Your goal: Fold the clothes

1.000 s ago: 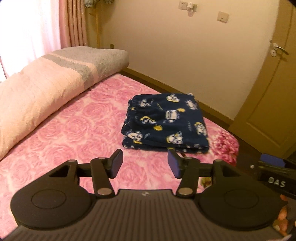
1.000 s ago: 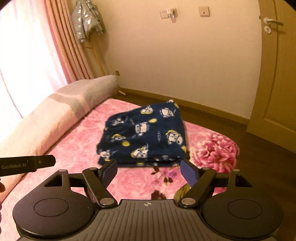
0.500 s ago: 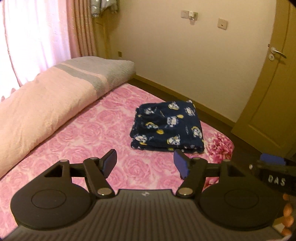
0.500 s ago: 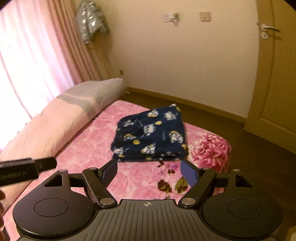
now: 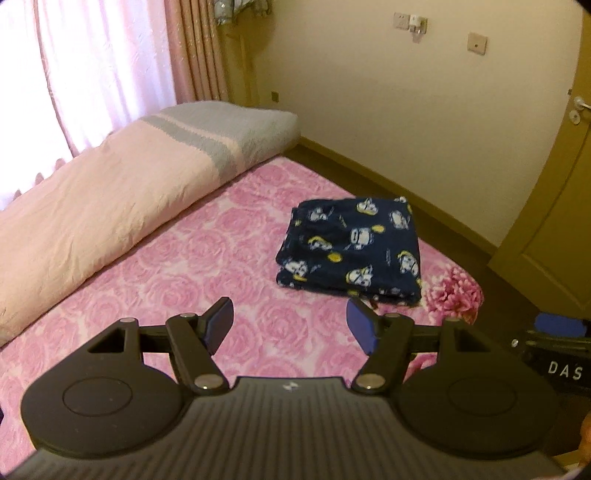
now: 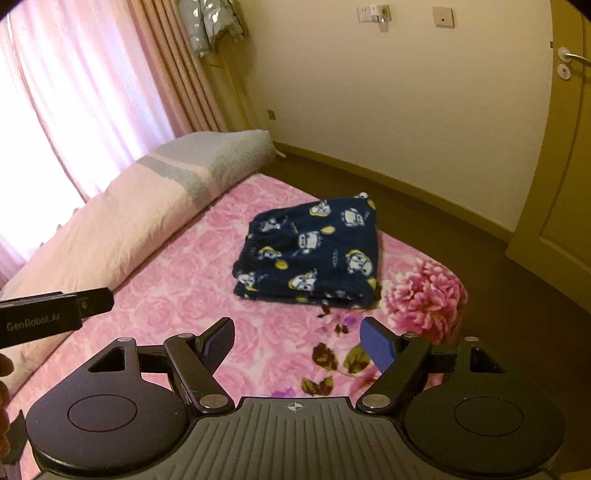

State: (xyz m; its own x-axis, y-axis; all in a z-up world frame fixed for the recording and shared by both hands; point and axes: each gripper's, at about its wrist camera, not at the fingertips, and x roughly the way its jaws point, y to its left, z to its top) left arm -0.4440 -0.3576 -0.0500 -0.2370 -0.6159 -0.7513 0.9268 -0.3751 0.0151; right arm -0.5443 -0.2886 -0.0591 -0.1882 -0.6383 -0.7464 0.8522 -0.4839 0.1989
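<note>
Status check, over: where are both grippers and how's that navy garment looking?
Left gripper open, empty, above the bedspread. Right gripper open, empty. Navy cartoon-print garment folded, lying untouched. Nothing in the way.

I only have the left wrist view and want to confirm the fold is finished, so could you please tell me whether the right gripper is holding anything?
Observer: No. The right wrist view shows the right gripper open and empty, short of the folded navy garment.
Operator: Thank you. Is anything lying between them?
Observer: Only the pink bedspread, with its printed dark leaves there. No loose clothing.
Operator: And what hangs beside the curtain?
Observer: A silvery jacket.
</note>
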